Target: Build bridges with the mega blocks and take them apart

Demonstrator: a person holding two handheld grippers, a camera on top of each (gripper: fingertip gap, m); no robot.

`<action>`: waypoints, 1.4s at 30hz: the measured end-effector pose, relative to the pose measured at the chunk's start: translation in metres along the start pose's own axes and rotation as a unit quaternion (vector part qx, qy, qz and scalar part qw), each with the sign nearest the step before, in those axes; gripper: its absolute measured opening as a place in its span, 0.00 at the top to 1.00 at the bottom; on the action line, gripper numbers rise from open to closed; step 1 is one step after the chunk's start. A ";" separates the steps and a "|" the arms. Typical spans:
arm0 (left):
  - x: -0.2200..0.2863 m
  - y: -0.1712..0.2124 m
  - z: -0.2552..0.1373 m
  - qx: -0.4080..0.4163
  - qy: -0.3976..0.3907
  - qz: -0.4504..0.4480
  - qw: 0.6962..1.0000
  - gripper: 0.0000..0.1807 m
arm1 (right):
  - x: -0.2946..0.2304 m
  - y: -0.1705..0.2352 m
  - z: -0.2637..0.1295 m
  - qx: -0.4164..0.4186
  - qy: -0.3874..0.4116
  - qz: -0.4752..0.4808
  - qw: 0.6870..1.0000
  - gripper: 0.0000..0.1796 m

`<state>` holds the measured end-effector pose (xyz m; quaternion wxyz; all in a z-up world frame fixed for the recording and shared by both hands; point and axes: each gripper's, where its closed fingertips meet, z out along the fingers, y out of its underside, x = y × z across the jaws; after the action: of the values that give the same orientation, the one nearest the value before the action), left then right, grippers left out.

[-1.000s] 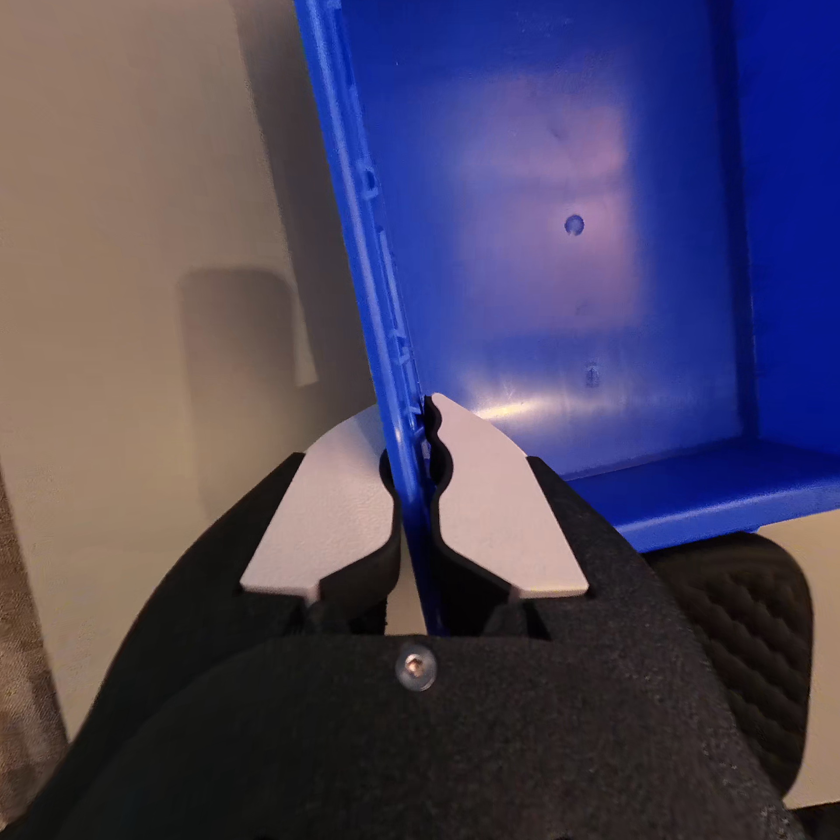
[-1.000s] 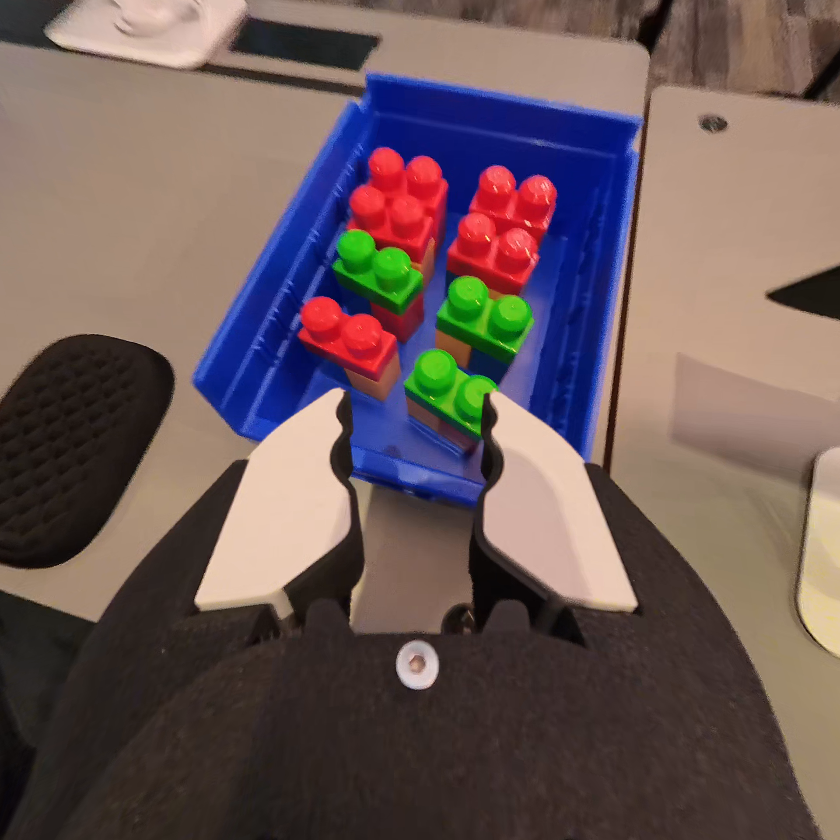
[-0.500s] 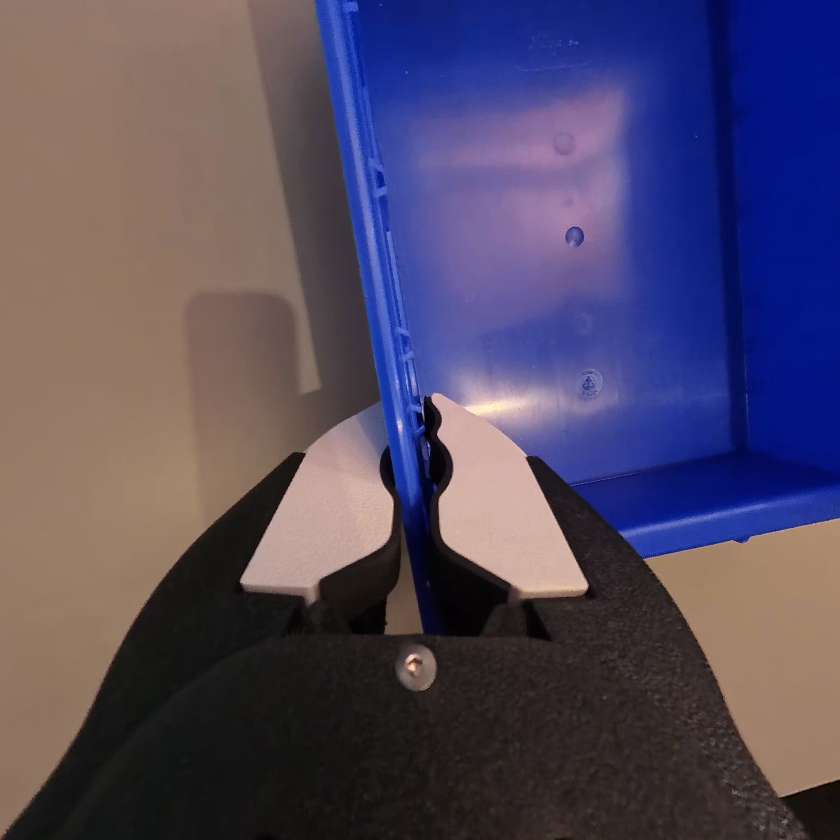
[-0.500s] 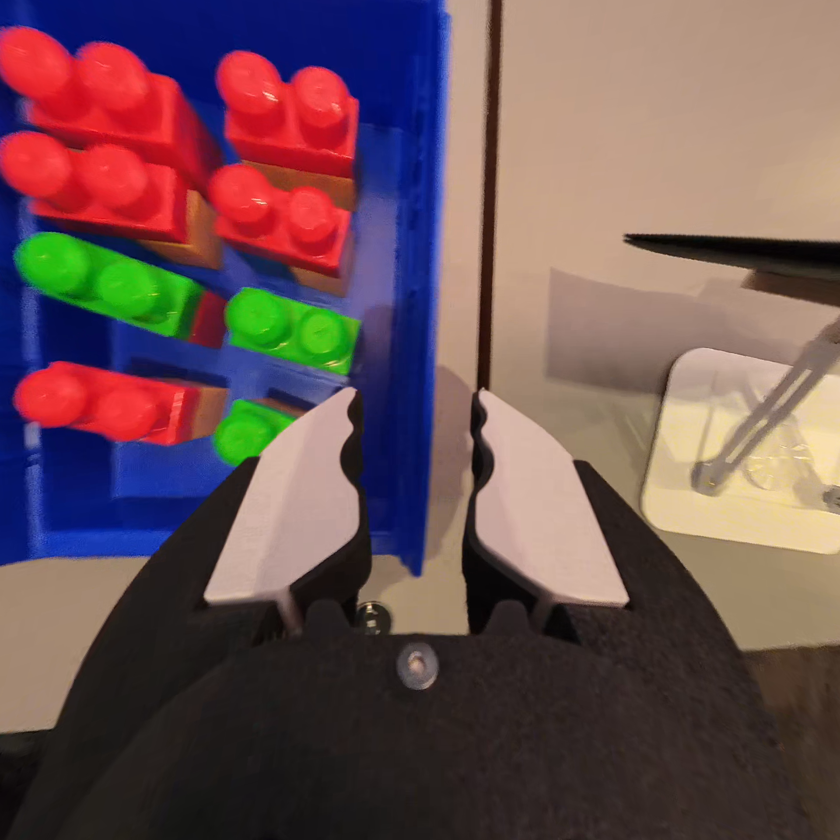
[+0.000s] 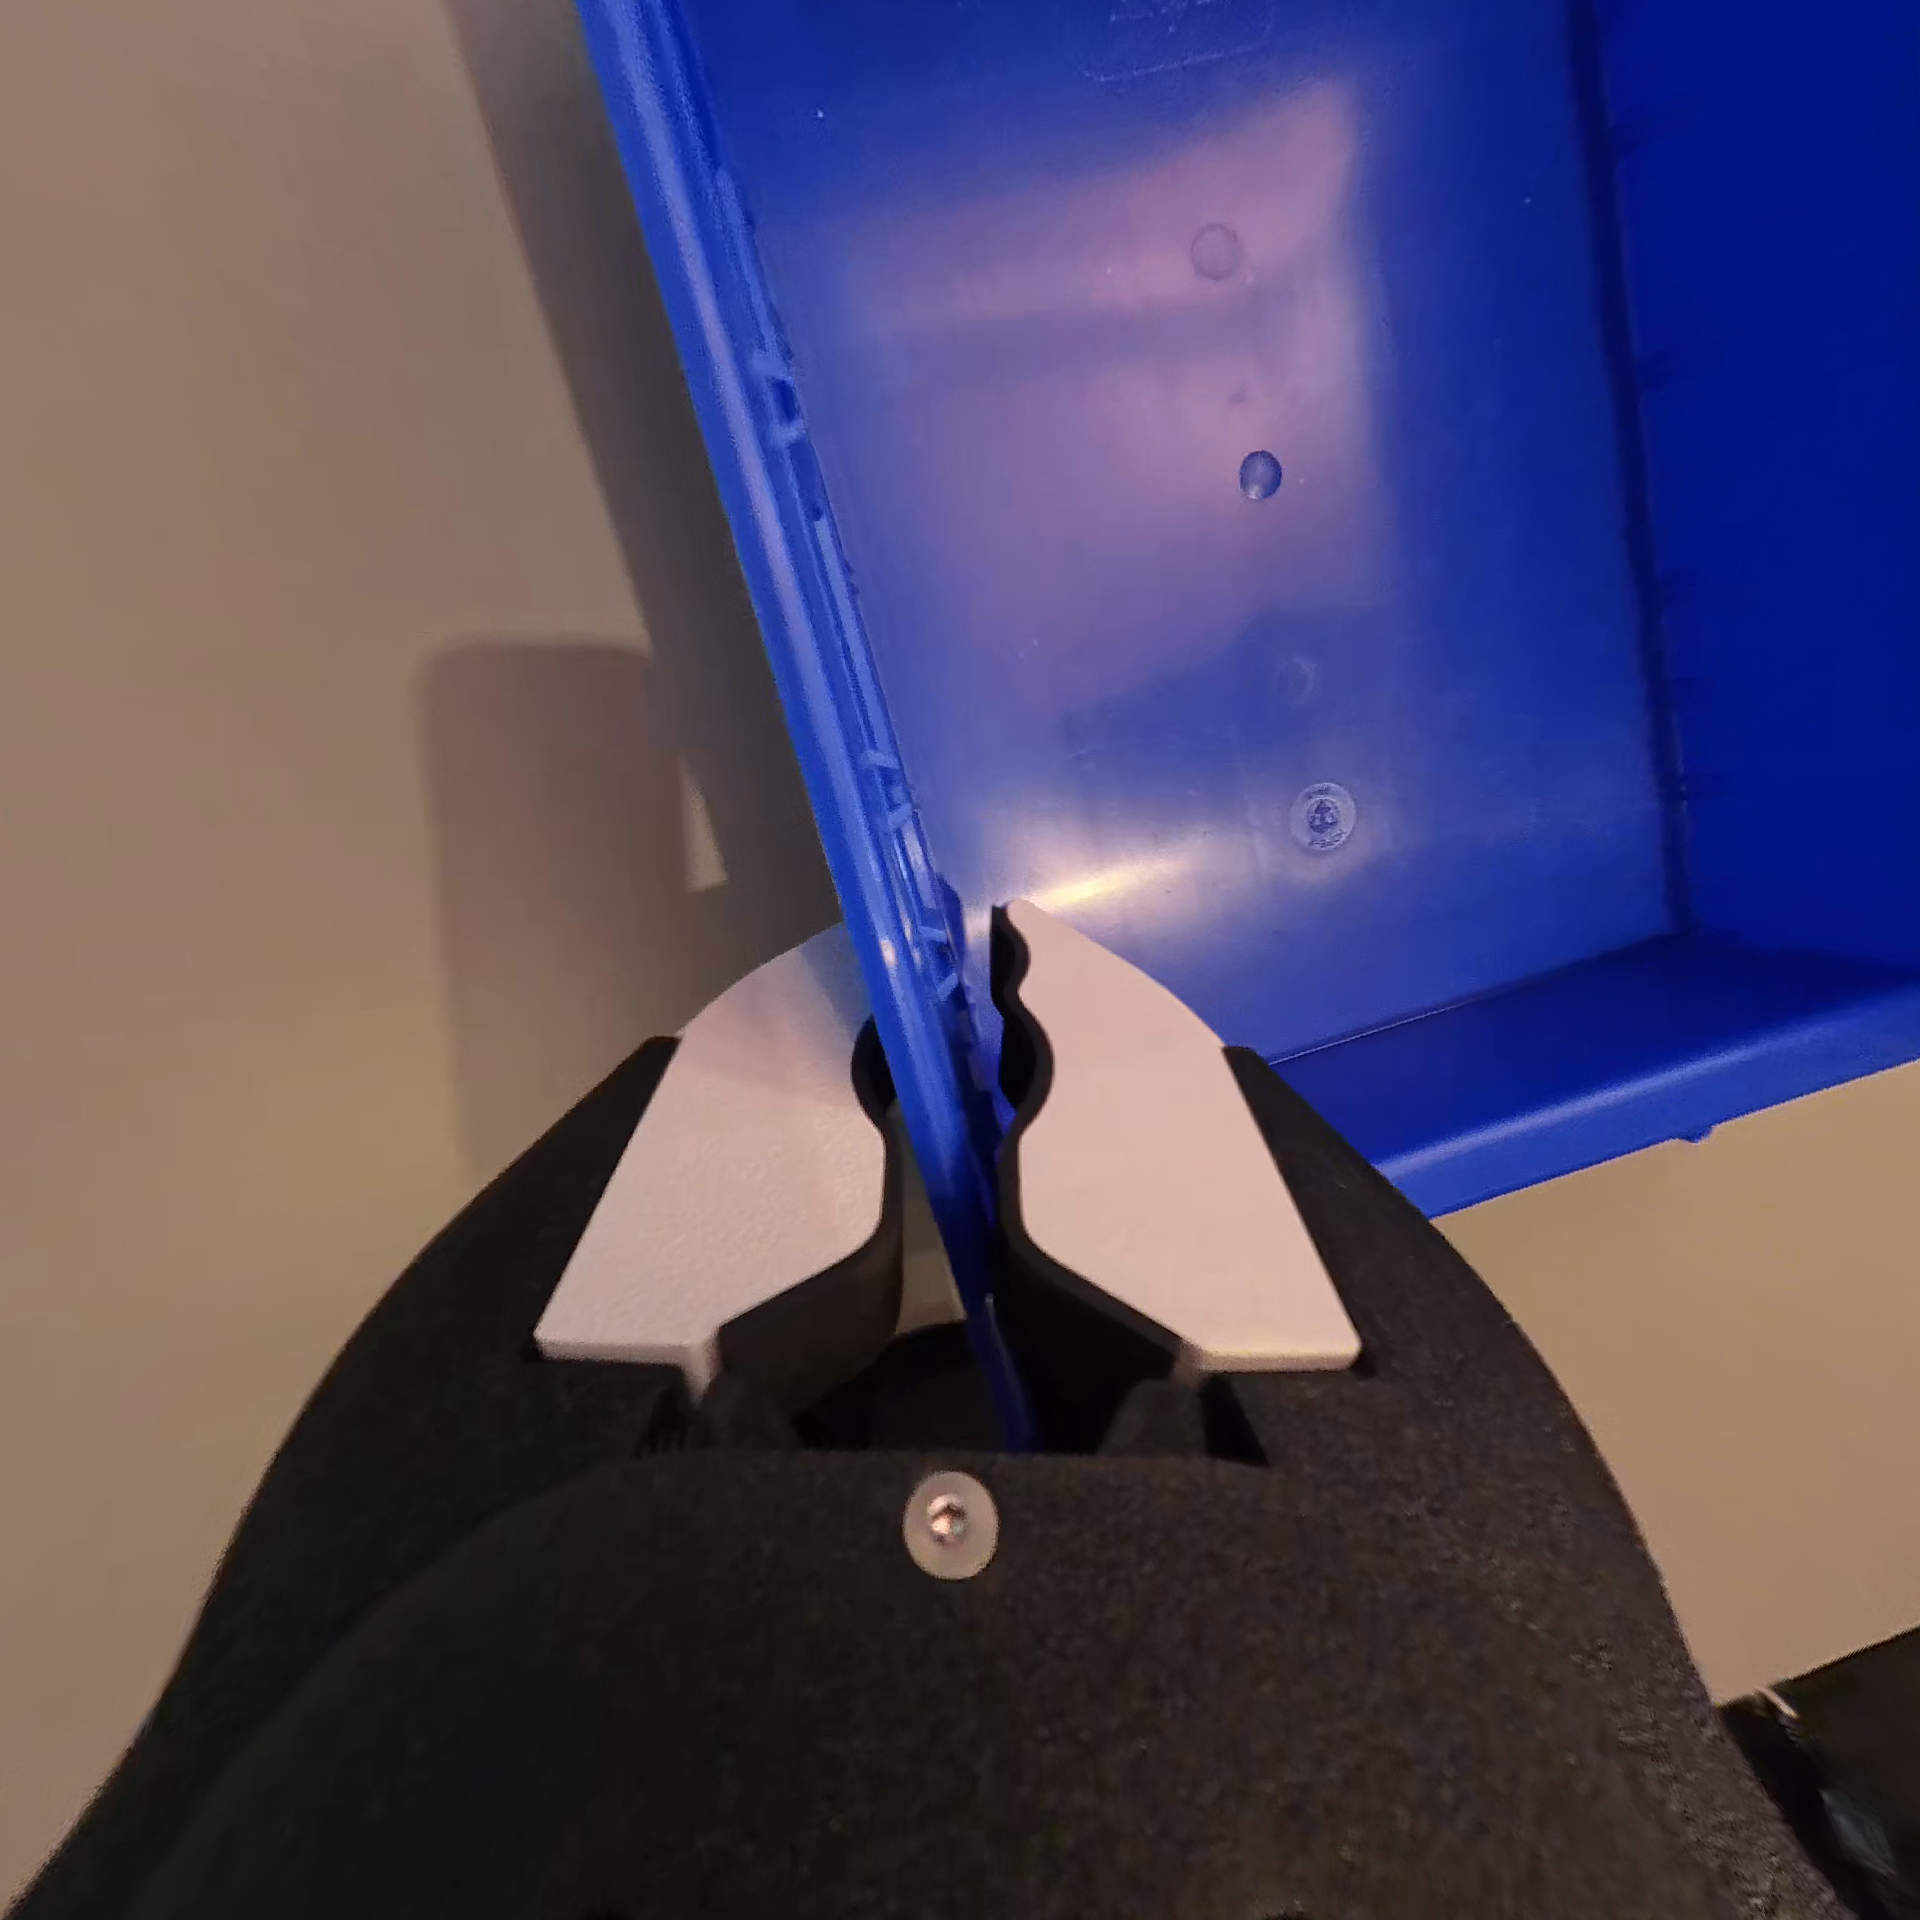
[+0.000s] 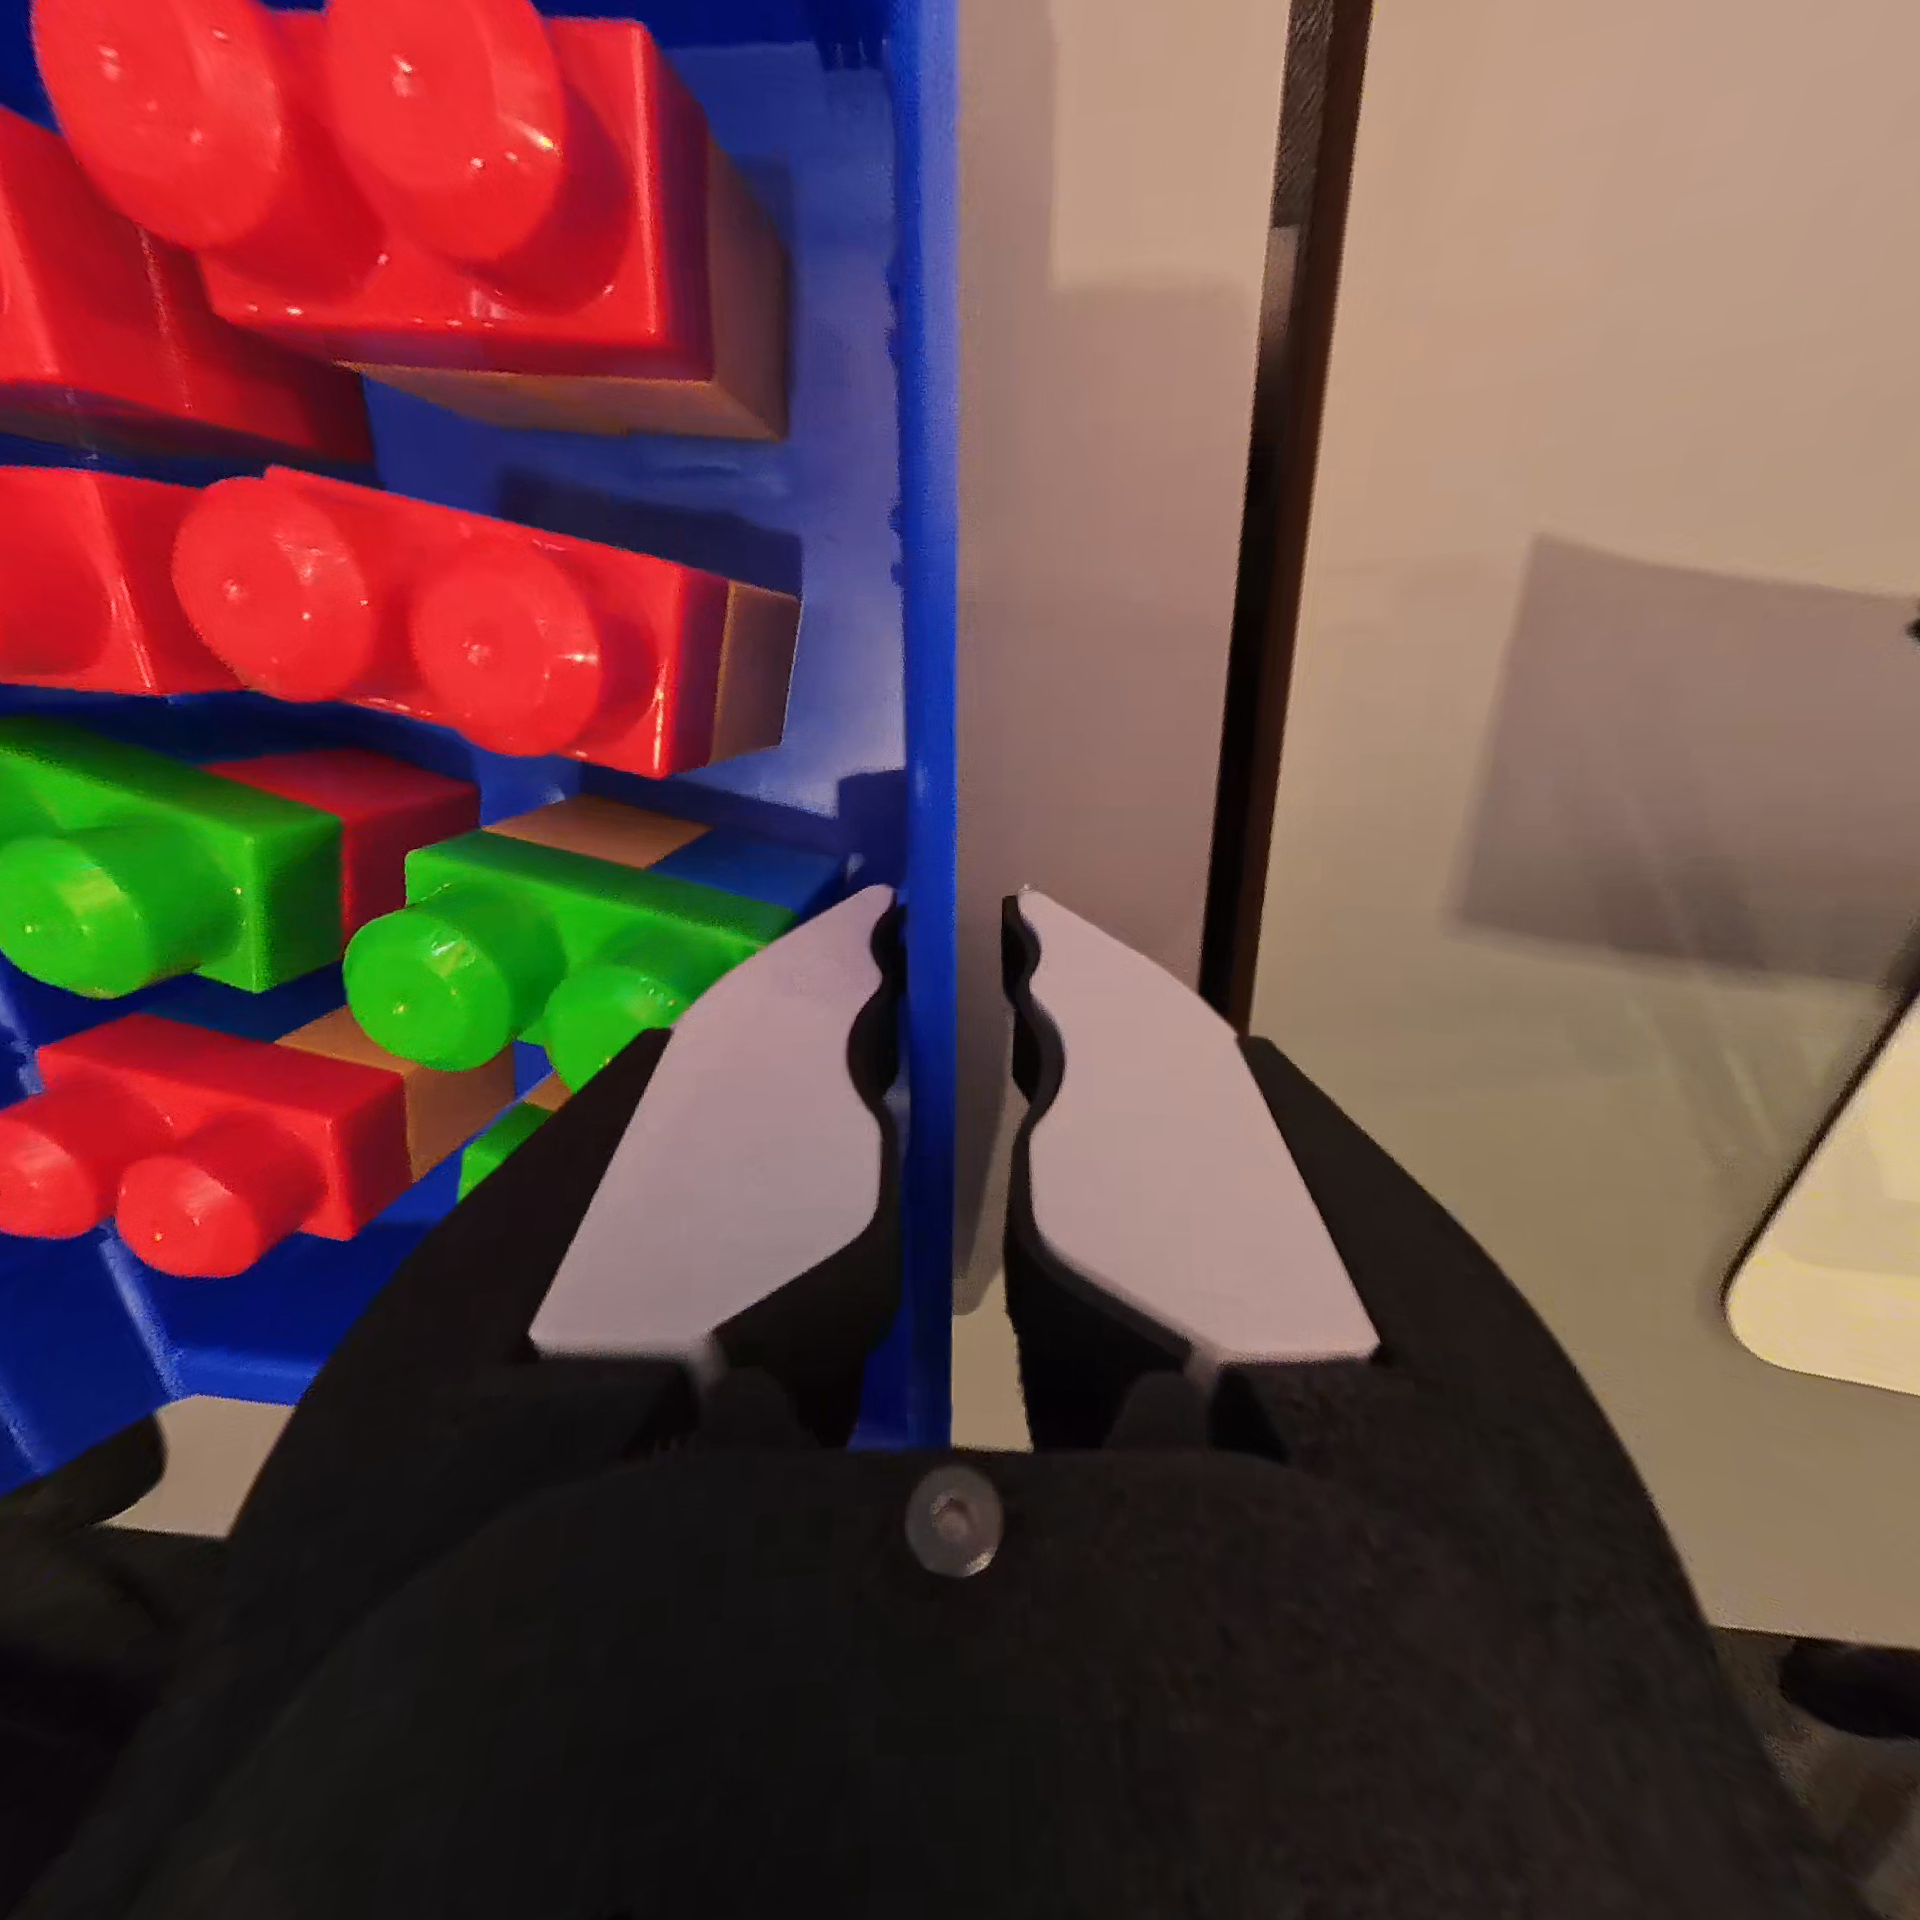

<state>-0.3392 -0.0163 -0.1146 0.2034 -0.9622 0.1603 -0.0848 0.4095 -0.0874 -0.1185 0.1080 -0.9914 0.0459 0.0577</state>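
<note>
The left gripper (image 5: 940,997) is pinching the side wall of an empty blue bin (image 5: 1299,582), its two pale fingers (image 5: 1153,1174) pressed against either face of that thin wall with no gap showing. Only the left wrist view is showing this bin: its glossy floor is catching a soft purple glare and nothing is lying in it. A beige tabletop (image 5: 260,520) is lying beside the bin's outer wall and also showing below its near end wall.

The right wrist view is showing what the other camera is missing: a second blue bin (image 6: 925,520) filled with mega blocks. The right gripper (image 6: 940,935) is straddling this bin's right wall, the inner finger sitting against the wall's inside face, the outer finger standing just apart from the outside face, so the claw is narrowly parted and not yet clamped. Inside the bin, red blocks (image 6: 436,208) are sitting at the far end, some stacked on orange-brown ones. Nearer the gripper, green blocks (image 6: 520,935) are resting on blue, orange and red pieces, and one more red block (image 6: 208,1143) is lying closest to the bin's near end. Outside that wall, a dark seam (image 6: 1278,520) is dividing the grey table (image 6: 1610,364), and beyond the seam a white flat object (image 6: 1839,1268) is sitting at the picture's edge.
</note>
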 end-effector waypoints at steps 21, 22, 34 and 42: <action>0.043 -0.015 -0.076 0.190 0.166 -0.039 0.967 0.87 | 0.002 0.007 -0.003 -0.053 0.000 0.010 0.999 0.97; 0.041 -0.010 -0.081 0.189 0.155 -0.029 0.969 0.87 | 0.003 0.008 -0.007 -0.053 0.006 0.009 0.999 0.97; 0.017 0.051 -0.121 0.230 0.088 -0.008 0.969 0.87 | -0.023 0.004 -0.059 -0.059 -0.003 0.020 0.998 0.97; 0.003 0.094 -0.129 0.256 0.081 -0.047 0.962 0.87 | -0.123 -0.016 -0.108 -0.041 -0.036 -0.006 0.999 0.97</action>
<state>-0.3913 -0.1459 -0.0369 0.4253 -0.8741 0.1036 -0.2105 0.3012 -0.0855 0.0045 0.0694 -0.9926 0.0336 0.0943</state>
